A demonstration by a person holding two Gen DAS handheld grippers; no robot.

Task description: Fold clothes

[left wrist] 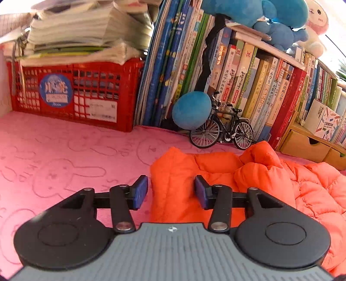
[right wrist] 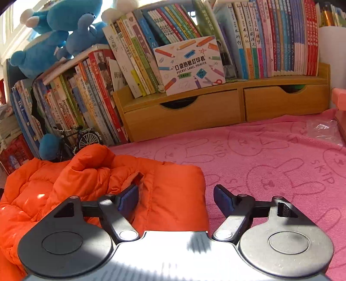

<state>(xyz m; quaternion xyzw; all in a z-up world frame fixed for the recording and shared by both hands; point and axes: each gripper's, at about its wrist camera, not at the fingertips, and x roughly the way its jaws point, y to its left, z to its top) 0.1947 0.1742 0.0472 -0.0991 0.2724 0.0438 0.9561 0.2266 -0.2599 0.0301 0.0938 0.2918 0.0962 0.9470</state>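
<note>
a: where's the jacket [left wrist: 216, 173] right now?

b: it's lying on the pink blanket [left wrist: 64, 162], bunched up and puffy, orange and quilted. from my left tool [left wrist: 171, 192] one flat edge of it runs straight up between the two pads; the rumpled bulk is off to the right. from my right tool [right wrist: 176, 198] the same jacket fills the lower left, with a squared-off flap reaching toward the middle

a: are you holding it?

b: no. my left tool's pads are spread with a clear gap, and the fabric sits beyond them, not pinched. my right tool is spread wider; its left pad is in front of the orange fabric and its right pad is over bare blanket. nothing is pressed between either pair

a: what's behind the jacket?

b: a small model bicycle [left wrist: 222, 127] stands just past its far edge, next to a round blue plush ball [left wrist: 191, 110]. behind those is a long row of books [left wrist: 248, 82], with blue plush toys [left wrist: 270, 19] sitting on top. a red crate [left wrist: 75, 93] piled with papers is at the far left in my left view

a: and on the right side?

b: a wooden organiser with two drawers [right wrist: 227, 108] carries more books and a printer box [right wrist: 189, 64] with pencils drawn on it. the blanket in front of it is stamped with rabbit outlines, and a bit of clear plastic [right wrist: 322, 127] lies near its right edge
</note>
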